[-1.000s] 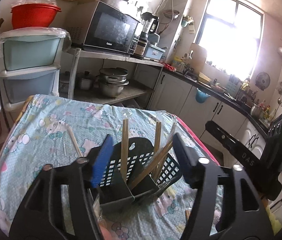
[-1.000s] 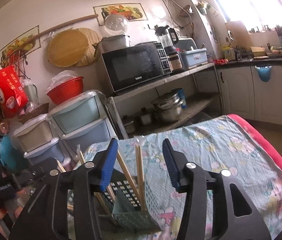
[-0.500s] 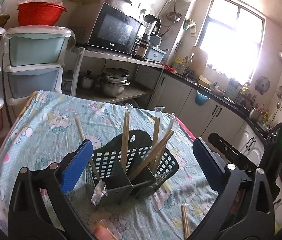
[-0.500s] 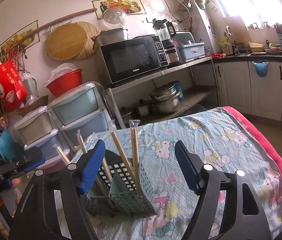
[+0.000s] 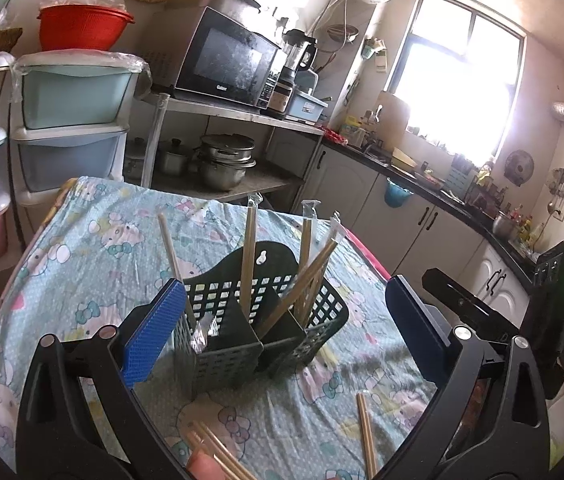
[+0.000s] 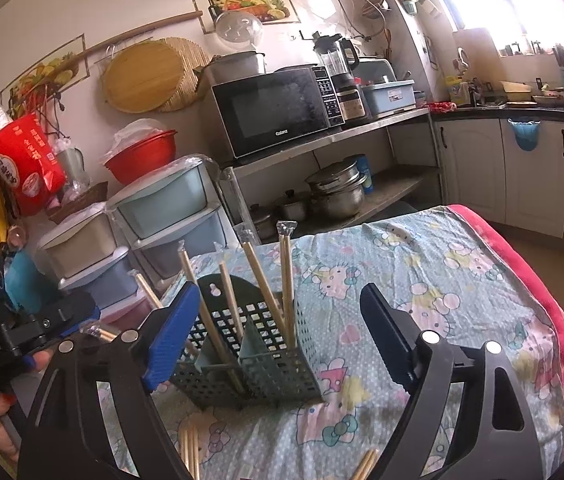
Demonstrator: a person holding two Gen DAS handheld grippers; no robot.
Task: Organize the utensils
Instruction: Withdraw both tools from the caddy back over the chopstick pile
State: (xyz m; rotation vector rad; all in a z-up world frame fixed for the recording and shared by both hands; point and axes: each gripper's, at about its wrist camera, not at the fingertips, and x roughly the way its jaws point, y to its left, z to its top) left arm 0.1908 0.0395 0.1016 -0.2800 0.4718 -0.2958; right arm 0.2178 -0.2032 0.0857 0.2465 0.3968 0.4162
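Progress: partly complete, on my reading. Several chopsticks stand in the caddy; others are still loose, so sorting remains.

Tabletop (image 5: 82,264): covered by a cartoon-print cloth. It carries the caddy near its middle.

Caddy (image 5: 238,344): a dark green slotted plastic holder, upright, divided into compartments. It is the reference for all positions below.

Contents: wrapped chopsticks (image 5: 248,256) stand in the caddy, some upright, some leaning across each other toward its right-hand side as the left wrist view shows it. The exact compartment of each cannot be told. A crumpled clear wrapper (image 5: 202,332) sits in the near-left compartment.

Outstanding: loose chopsticks (image 5: 366,432) lie flat on the cloth in front of the caddy, apart from it, in at least two groups.

Left gripper (image 5: 282,332): fingers spread wide on either side of the caddy, gripping nothing.

Right gripper (image 6: 278,340): fingers apart and opening; the caddy shows between them, untouched.
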